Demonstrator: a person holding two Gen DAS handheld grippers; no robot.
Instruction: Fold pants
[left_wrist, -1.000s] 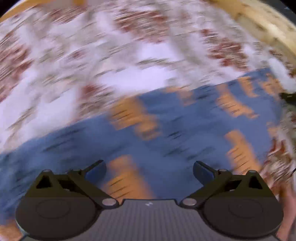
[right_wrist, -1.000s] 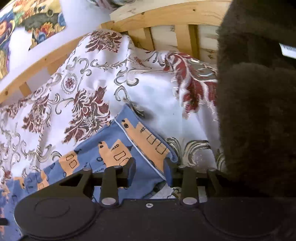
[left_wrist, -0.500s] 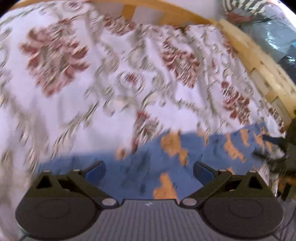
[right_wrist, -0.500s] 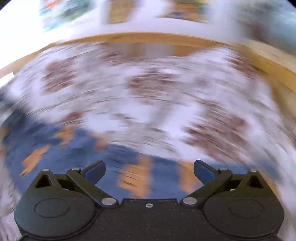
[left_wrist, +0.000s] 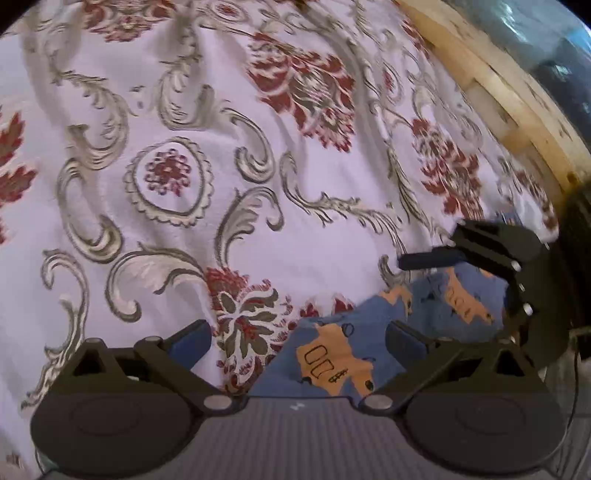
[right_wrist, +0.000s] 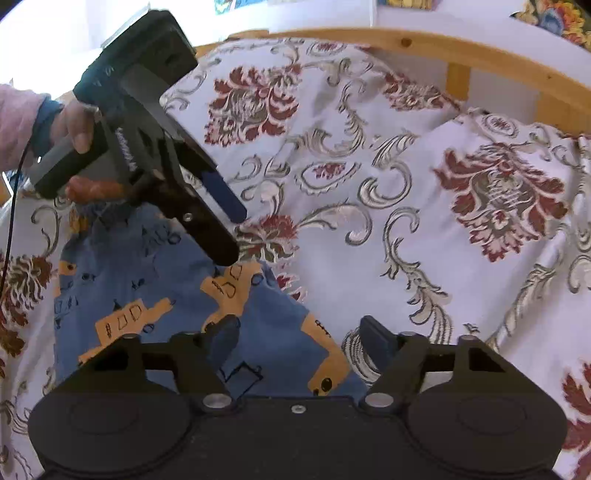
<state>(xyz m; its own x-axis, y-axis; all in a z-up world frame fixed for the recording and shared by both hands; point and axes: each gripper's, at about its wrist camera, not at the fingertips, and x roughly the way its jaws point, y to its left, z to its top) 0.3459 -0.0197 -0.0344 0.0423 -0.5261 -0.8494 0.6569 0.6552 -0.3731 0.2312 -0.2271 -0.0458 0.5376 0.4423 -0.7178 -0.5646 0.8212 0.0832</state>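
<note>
The blue pants (right_wrist: 147, 291) with orange vehicle prints lie bunched on the flowered bedspread (right_wrist: 424, 192). In the right wrist view they fill the lower left. My right gripper (right_wrist: 301, 336) hovers open over their right edge, with nothing between the fingers. My left gripper (right_wrist: 231, 230), held by a hand (right_wrist: 79, 127), points down at the pants' far edge, open. In the left wrist view the pants (left_wrist: 373, 328) sit at the lower right, partly under my open left gripper (left_wrist: 297, 339). The right gripper's finger (left_wrist: 428, 257) reaches in from the right above them.
A wooden bed frame (right_wrist: 458, 48) runs along the far side, with a white wall behind it. In the left wrist view the frame (left_wrist: 491, 77) curves along the upper right, and a dark object (left_wrist: 578, 258) stands at the right edge. A black cable (right_wrist: 9, 221) hangs at the left.
Both views swung away from the pants' length to one end. The right gripper left the hem beside the dark plush thing and opened wider. The left stayed open.
</note>
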